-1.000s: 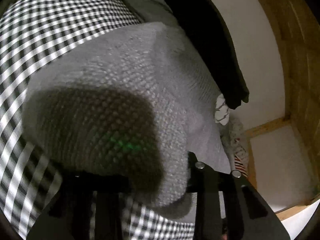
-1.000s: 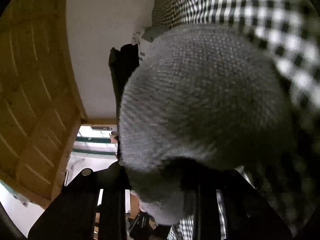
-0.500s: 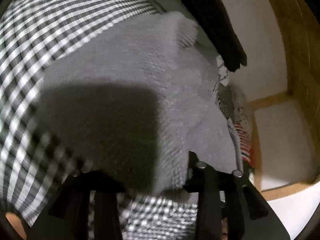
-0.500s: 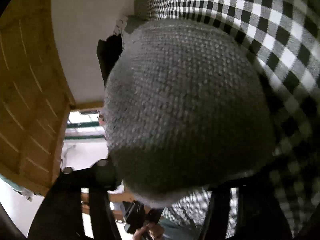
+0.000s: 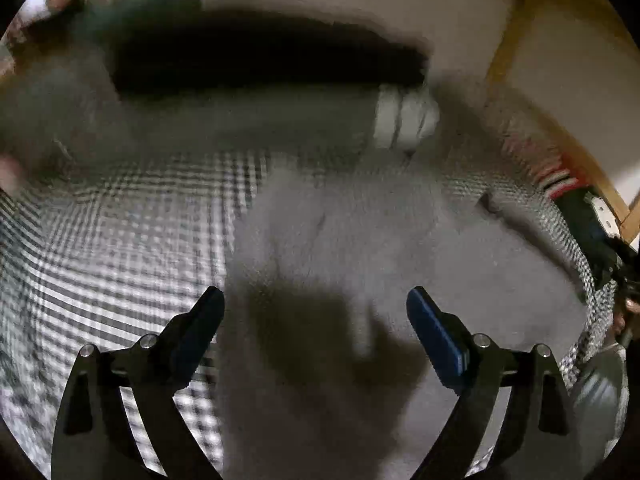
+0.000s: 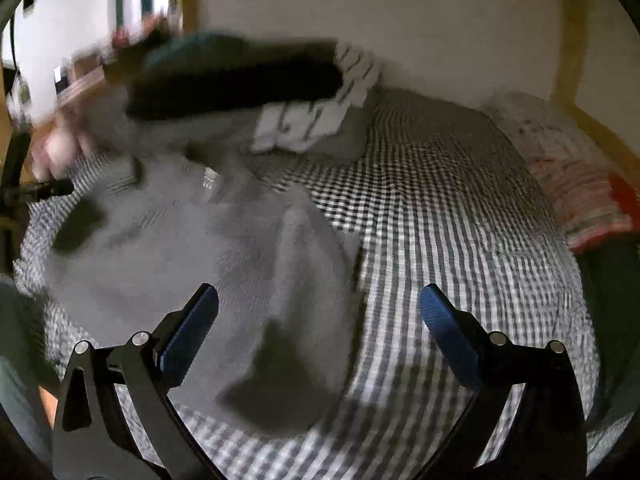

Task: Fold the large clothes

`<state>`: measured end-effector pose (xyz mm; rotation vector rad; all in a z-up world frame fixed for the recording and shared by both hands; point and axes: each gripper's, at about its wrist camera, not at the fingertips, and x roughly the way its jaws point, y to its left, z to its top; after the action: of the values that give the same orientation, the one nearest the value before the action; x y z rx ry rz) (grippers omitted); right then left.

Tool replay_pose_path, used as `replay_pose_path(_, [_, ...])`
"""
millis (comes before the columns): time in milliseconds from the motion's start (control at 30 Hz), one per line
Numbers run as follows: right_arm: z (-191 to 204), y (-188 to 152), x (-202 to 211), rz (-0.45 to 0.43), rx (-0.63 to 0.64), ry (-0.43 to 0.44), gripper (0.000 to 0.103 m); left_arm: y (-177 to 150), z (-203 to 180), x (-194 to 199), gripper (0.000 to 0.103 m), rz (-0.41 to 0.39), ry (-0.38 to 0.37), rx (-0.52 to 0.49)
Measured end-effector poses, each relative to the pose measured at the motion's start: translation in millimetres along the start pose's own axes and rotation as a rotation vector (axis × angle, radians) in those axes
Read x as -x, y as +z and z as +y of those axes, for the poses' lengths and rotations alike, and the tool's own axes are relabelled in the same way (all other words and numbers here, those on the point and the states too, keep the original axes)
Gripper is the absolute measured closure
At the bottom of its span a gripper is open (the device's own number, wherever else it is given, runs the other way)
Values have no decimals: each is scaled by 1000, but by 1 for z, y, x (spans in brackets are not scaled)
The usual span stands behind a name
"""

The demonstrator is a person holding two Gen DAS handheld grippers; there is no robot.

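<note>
Both grippers have been lifted clear of the grey knitted sweater (image 5: pixel 360 248), which a second ago bulged between their closed fingers and now lies released on the checked bedspread (image 5: pixel 120 240). With the sweater taken as landmark: just to its left, in the left wrist view, the gingham cloth is spread flat; above it the left gripper (image 5: pixel 314 312) is held with its jaws opening wide and nothing between the blue pads, presumably so that the fold just laid is left undisturbed. Behind the sweater a black garment (image 5: pixel 260 60) and a grey one with white print (image 6: pixel 316 116) are heaped against the pale wall, apparently waiting their turn. In the right wrist view the right gripper (image 6: pixel 318 310) is likewise seen empty, its jaws opening, over the sweater's right edge where knit meets checks. The knit looks thick, coarse and soft, rounded at its folded edges, though motion blur hides the finer weave. Further right, a striped red and white fabric (image 6: pixel 584 200) is bunched by the wooden frame (image 6: pixel 568 40).
</note>
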<state>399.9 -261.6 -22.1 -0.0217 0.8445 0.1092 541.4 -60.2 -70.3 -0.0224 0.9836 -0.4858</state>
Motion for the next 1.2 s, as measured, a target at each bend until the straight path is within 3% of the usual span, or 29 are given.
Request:
replay_pose_path(100, [-7, 21, -53, 112, -12, 5, 4, 11, 14, -35, 23, 83, -74, 59])
replay_pose_path(133, [-10, 26, -68, 143, -12, 17, 10, 11, 14, -37, 40, 82, -90, 62])
replay_pose_path(167, [-14, 27, -79, 169, -23, 37, 47, 14, 19, -41, 58, 79, -90, 78])
replay_pose_path(200, [-19, 26, -93, 229, -76, 103, 83, 16, 26, -42, 94, 74, -89, 108])
replay_pose_path(233, [-24, 25, -98, 241, -119, 139, 84, 18, 35, -42, 96, 62, -135, 148])
replay_pose_path(300, [-28, 20, -84, 166, -118, 196, 91, 19, 47, -38, 97, 38, -180, 179])
replay_pose_path(333, [-38, 19, -71, 84, -159, 238, 91, 19, 53, -34, 97, 23, -195, 191])
replay_pose_path(367, [-58, 16, -50, -57, -270, 348, 91, 19, 62, -28, 97, 2, -226, 215])
replay_pose_path(400, [-78, 13, -37, -154, -367, 401, 91, 28, 58, -32, 98, -11, -238, 227])
replay_pose_path(467, [-107, 5, -31, -220, -499, 465, 91, 30, 68, -23, 98, -66, -271, 261])
replay_pose_path(567, [-134, -5, -41, -232, -605, 458, 91, 38, 95, -8, 98, -191, -336, 379])
replay_pose_path(633, [-144, -10, -68, -139, -693, 433, 91, 44, 105, -7, 98, -212, -370, 435])
replay_pose_path(667, [-145, -14, -91, -56, -729, 405, 91, 47, 109, -16, 98, -185, -334, 426])
replay_pose_path(733, [-142, -16, -120, 31, -754, 375, 90, 48, 120, -33, 98, -120, -273, 413])
replay_pose_path(800, [-142, -21, -135, 56, -789, 386, 77, 44, 128, -52, 97, -88, -264, 454])
replay_pose_path(867, [-147, -26, -136, 82, -844, 464, 45, 42, 137, -62, 93, -64, -286, 496])
replay_pose_path(900, [-148, -27, -131, 93, -844, 487, 35, 40, 138, -63, 92, -61, -302, 502])
replay_pose_path(933, [-150, -27, -119, 94, -810, 494, 23, 38, 135, -60, 87, -67, -322, 495])
replay_pose_path(967, [-151, -29, -103, 77, -753, 506, 19, 37, 134, -54, 84, -74, -332, 467])
replay_pose_path(1000, [-152, -35, -85, 63, -695, 517, 15, 35, 131, -44, 70, -89, -344, 423])
replay_pose_path(1033, [-150, -42, -66, 56, -639, 513, 11, 32, 129, -30, 48, -108, -353, 387])
replay_pose_path(1100, [-141, -63, -33, 53, -521, 503, 8, 14, 127, 9, 37, -175, -404, 303])
replay_pose_path(1200, [-121, -108, -4, 87, -437, 557, 5, -21, 129, 50, 22, -192, -437, 211])
